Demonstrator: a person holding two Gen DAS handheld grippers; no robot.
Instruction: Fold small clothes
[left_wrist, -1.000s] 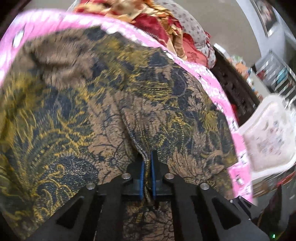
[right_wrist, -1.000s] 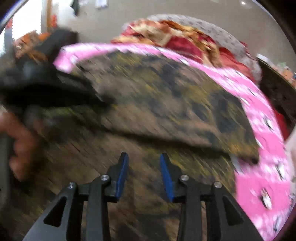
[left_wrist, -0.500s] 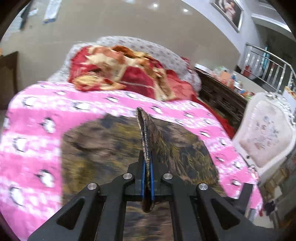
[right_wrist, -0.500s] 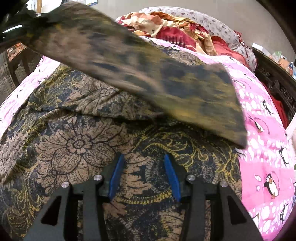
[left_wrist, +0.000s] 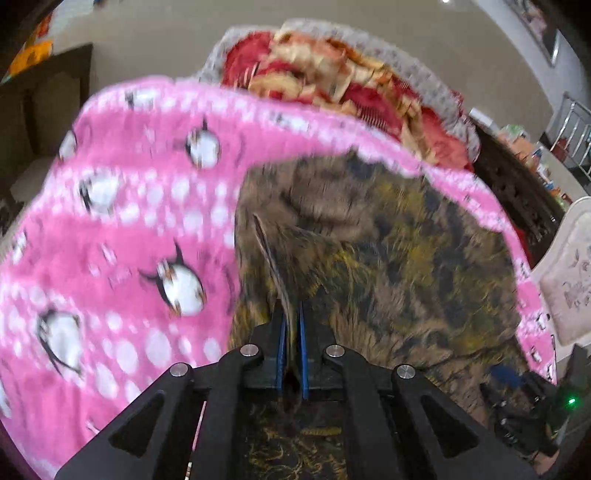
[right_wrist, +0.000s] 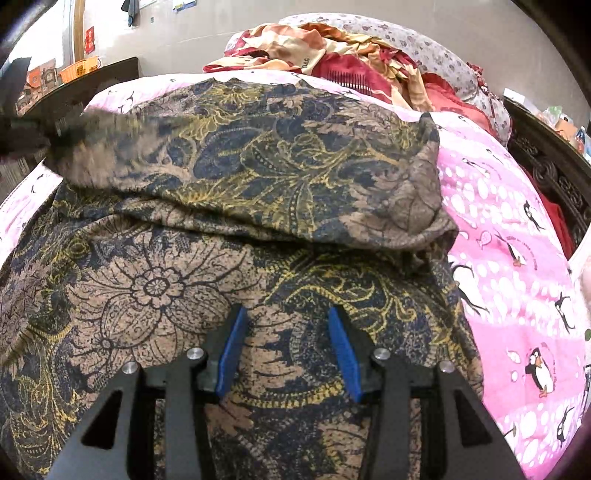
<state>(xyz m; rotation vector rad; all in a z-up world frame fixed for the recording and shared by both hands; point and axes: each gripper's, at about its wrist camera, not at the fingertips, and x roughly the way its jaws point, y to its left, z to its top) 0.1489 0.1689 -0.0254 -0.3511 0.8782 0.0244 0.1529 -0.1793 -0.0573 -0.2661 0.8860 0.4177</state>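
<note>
So the left hand-held gripper (left_wrist: 291, 332) is pinching an edge of the batik cloth (right_wrist: 258, 177), probably laying that flap across as a fold. The right hand-held gripper (right_wrist: 288, 347) is hovering spread apart, grasping nothing, over the lower layer lying on the pink penguin blanket (right_wrist: 517, 258).

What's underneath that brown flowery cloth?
Under the brown batik cloth lies a pink penguin blanket, showing around its edges. Whatever the blanket itself covers is hidden.

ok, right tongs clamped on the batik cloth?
No: the right tongs stand open over the batik cloth, fabric showing between their blue pads, nothing pinched.
</note>
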